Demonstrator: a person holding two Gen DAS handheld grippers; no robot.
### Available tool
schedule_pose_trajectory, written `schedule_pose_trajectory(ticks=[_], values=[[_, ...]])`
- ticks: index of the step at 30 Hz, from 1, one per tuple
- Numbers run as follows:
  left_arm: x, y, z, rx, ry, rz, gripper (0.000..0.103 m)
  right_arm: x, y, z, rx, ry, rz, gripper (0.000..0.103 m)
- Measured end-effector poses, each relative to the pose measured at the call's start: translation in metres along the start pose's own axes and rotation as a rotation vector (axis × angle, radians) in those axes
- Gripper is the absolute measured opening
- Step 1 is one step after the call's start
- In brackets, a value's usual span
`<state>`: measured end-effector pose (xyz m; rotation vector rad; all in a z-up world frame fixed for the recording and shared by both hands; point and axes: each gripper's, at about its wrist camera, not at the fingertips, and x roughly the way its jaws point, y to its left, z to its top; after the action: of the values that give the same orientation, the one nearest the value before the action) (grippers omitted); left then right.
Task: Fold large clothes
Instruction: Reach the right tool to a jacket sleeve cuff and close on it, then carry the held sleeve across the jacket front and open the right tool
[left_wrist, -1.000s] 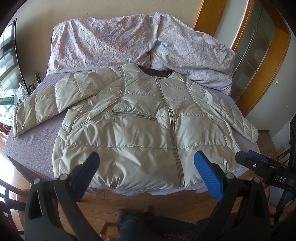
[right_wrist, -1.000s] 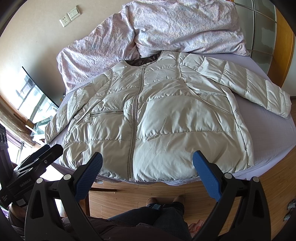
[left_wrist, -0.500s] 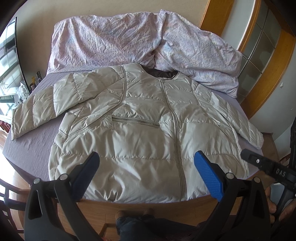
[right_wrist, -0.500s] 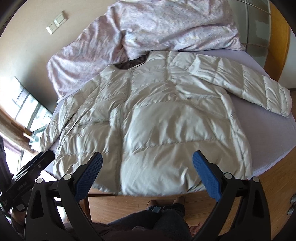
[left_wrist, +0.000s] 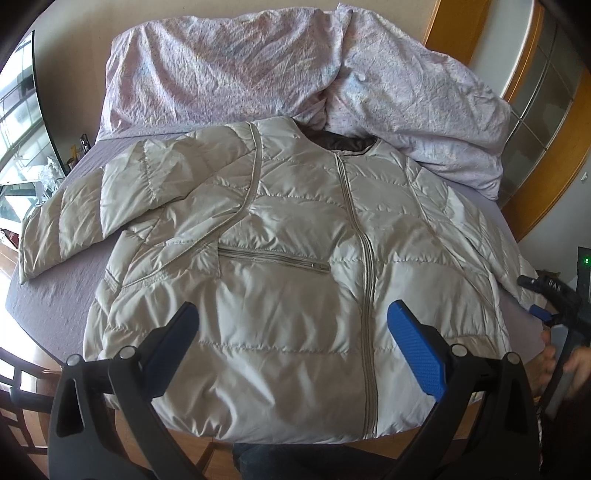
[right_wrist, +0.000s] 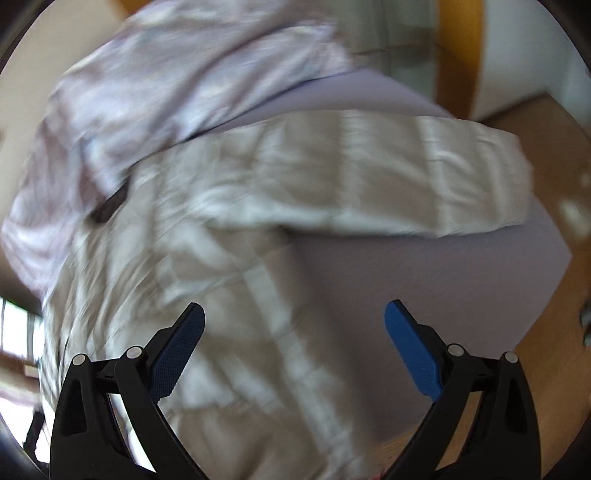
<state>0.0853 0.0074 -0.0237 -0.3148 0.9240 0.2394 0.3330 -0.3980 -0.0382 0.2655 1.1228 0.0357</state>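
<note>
Jacket (left_wrist: 295, 258) sharp left view, blurred right

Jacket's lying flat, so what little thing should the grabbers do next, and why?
Probably bring the open right gripper down to pinch the right sleeve. The jacket lies zipped and spread out, both sleeves still out sideways, and that gripper already points toward this sleeve.

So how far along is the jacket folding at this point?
Barely begun. Done: the jacket lies flat on the bed, zipped, both sleeves spread. In hand: nothing; the left gripper and right gripper are open, holding nothing. Left: every fold.
</note>
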Motion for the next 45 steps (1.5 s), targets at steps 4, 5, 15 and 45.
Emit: schedule_pose_trajectory(ticks=[4, 5, 15, 45], values=[[0.007, -0.006, 0.004, 0.001, 0.019, -0.012, 0.101, 0.008, -0.052, 0.032, 0.096, -0.012, -0.091, 0.096], [0.009, -0.008, 0.005, 0.004, 0.021, -0.012, 0.101, 0.009, -0.065, 0.04, 0.117, -0.016, -0.116, 0.095], [0.016, -0.031, 0.01, 0.025, 0.032, -0.01, 0.101, 0.026, -0.147, 0.087, 0.226, -0.036, -0.26, 0.083], [0.021, 0.027, 0.035, -0.028, 0.037, 0.0, 0.101, 0.028, -0.089, 0.111, 0.139, -0.087, -0.249, 0.012]])
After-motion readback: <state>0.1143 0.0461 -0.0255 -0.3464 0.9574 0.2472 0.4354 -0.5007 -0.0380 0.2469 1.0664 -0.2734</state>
